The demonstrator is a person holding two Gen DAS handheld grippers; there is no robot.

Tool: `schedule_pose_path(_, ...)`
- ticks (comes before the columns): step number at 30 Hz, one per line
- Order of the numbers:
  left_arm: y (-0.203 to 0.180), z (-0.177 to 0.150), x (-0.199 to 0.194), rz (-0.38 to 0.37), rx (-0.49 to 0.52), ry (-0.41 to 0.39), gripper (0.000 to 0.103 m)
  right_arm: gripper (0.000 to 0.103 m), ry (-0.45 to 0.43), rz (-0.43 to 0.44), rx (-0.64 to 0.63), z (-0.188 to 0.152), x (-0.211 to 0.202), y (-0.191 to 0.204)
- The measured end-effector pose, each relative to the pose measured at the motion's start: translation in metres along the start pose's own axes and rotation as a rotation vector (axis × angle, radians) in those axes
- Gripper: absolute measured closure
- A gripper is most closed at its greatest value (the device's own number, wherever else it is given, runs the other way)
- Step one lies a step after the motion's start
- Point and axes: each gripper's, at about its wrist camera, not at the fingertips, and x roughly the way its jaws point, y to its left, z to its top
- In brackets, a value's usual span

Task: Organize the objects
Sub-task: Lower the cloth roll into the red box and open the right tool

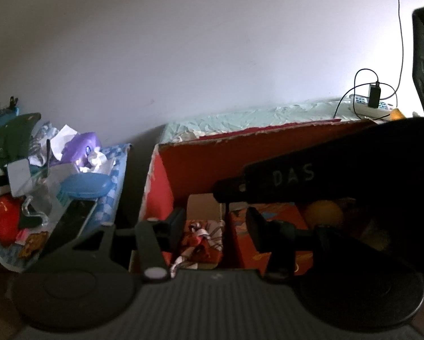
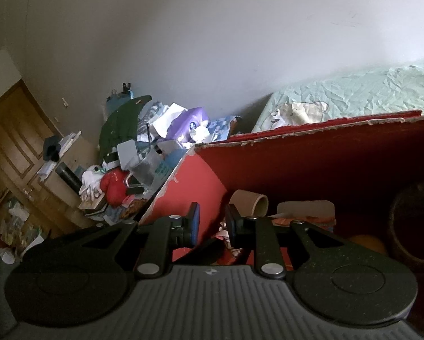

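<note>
- Left wrist view: lowest in the frame is the left gripper (image 1: 214,226), its fingers (image 1: 174,223) spread wide over the open red box (image 1: 189,164), holding nothing.
- Between the fingers, at centre bottom, a red-and-white patterned packet (image 1: 202,240) lies in the box; an orange carton (image 1: 268,226) stands just right of it, long axis upright.
- A dark device marked "DAS" (image 1: 311,178) crosses the right half of the frame, slanting up to the right.
- A yellow ball (image 1: 326,214) shows below it.
- Right wrist view: lowest is the right gripper (image 2: 212,225), fingers (image 2: 194,221) slightly apart, empty, straddling the box's left wall (image 2: 195,181).
- A cardboard tube (image 2: 250,201) lies beyond the fingertips, long axis running left-right, open end to the right.
- A clutter pile (image 2: 144,153) fills the centre left.
</note>
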Motion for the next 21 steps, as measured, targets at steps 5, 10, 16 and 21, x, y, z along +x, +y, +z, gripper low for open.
schedule_pose_path(5,-0.004,0.002,-0.002,0.033,0.016,-0.004,0.05,0.078,0.002,-0.053,-0.032,0.002,-0.004,0.005)
schedule_pose_path(10,-0.006,0.006,-0.003,0.047,0.031,-0.013,0.047,0.077,-0.013,-0.135,-0.09,0.003,-0.021,-0.003)
schedule_pose_path(16,-0.012,0.012,-0.003,0.06,0.029,-0.023,0.042,0.077,-0.041,-0.22,-0.086,0.008,-0.044,-0.028)
schedule_pose_path(21,-0.022,0.019,0.001,0.074,0.047,-0.02,0.031,0.074,-0.03,-0.224,-0.035,0.01,-0.045,-0.046)
